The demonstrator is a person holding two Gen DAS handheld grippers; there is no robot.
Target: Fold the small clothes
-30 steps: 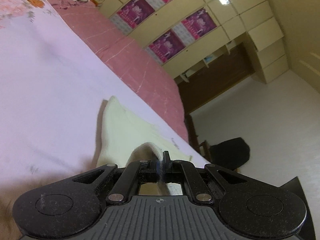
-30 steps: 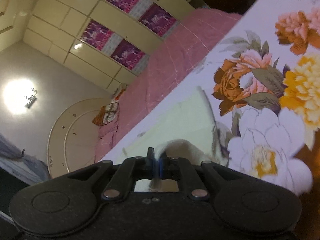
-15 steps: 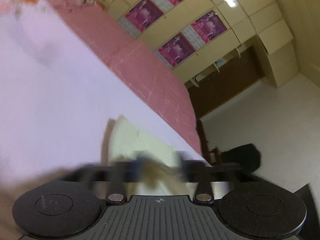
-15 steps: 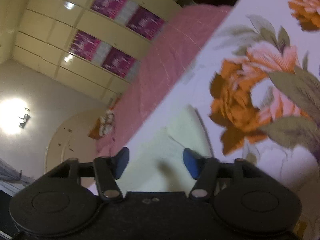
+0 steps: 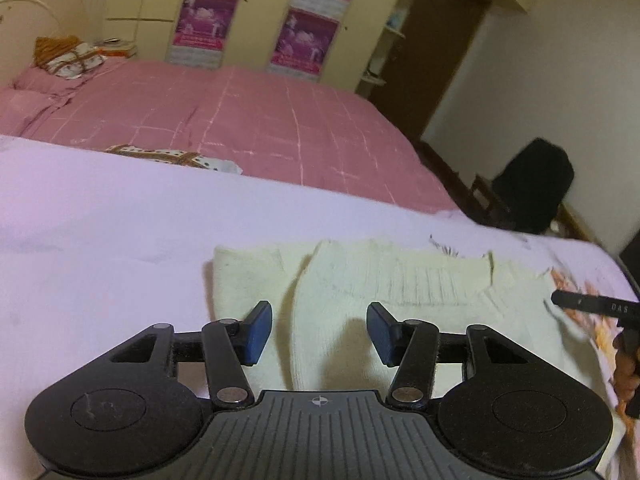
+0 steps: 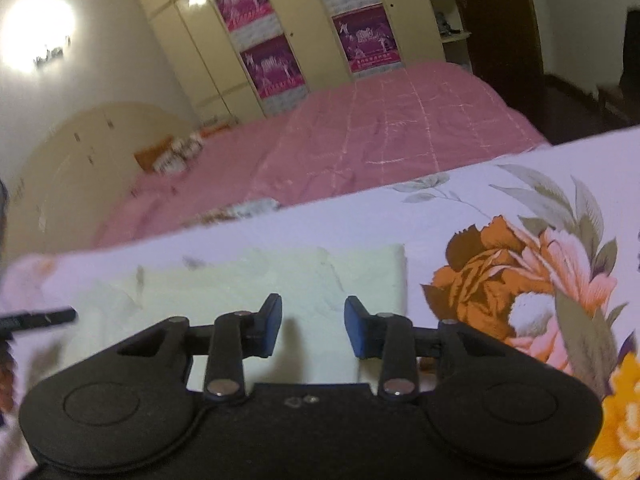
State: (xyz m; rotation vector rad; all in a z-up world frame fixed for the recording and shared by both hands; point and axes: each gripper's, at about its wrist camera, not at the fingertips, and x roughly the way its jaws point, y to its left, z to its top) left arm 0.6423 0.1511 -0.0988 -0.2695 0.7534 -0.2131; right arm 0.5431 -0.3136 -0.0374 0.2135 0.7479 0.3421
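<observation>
A pale cream knitted garment (image 5: 400,284) lies flat on the lilac sheet (image 5: 120,232), its left part folded inward. My left gripper (image 5: 319,332) hovers over the garment's near left side, jaws apart and closing, with nothing pinched between the blue pads (image 5: 258,330). In the right wrist view the same cream garment (image 6: 280,280) ends in a straight right edge beside a printed orange flower (image 6: 488,272). My right gripper (image 6: 312,330) hangs above its near right part, jaws apart and closing, pads free of the cloth. The other gripper's black tip (image 5: 592,305) shows at the right edge.
Behind the sheet lies a pink checked bedspread (image 5: 240,120) with a brown-and-white dotted cloth (image 5: 172,157) at its near edge. Cream wardrobes with magenta posters (image 5: 304,36) line the far wall. A dark chair (image 5: 532,184) stands off the bed at the right.
Both grippers were shut on pinched folds of the cream garment; they have let go, opened wide, begun narrowing, and rolled level. The garment now lies flat on the sheet.
</observation>
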